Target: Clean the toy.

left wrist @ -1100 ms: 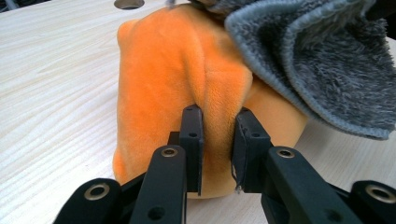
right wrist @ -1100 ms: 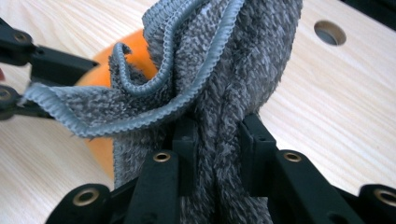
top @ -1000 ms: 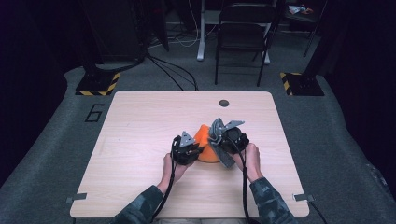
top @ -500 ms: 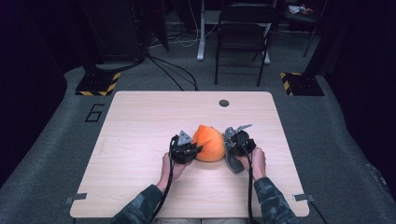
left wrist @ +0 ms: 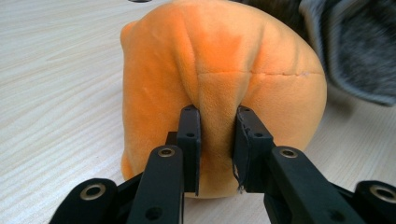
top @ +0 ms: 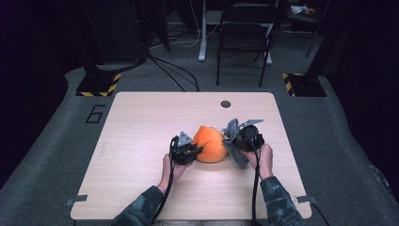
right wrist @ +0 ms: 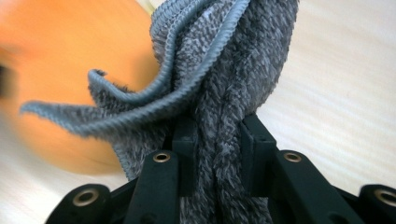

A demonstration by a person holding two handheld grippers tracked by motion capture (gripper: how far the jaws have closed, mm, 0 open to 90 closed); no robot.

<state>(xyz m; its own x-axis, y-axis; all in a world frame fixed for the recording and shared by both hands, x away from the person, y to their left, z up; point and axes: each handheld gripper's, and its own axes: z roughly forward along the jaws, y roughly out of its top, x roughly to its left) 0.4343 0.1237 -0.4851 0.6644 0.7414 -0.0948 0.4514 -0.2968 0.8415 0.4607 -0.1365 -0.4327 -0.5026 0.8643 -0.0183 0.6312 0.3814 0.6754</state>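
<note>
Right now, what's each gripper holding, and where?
Left gripper: pinched fold on the orange plush. Right gripper: bunched middle of the grey cloth.

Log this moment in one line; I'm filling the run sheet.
left gripper: shut on orange plush toy | right gripper: shut on grey cloth | cloth beside toy's right | both on wooden table

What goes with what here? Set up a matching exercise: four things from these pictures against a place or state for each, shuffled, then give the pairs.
1. plush toy
2. grey cloth
3. chair
4. table

A. on the floor beyond the table
B. light wood, carrying the work
C. pinched in the left claw
D. bunched in the right claw

Pairs: 1-C, 2-D, 3-A, 4-B
</note>
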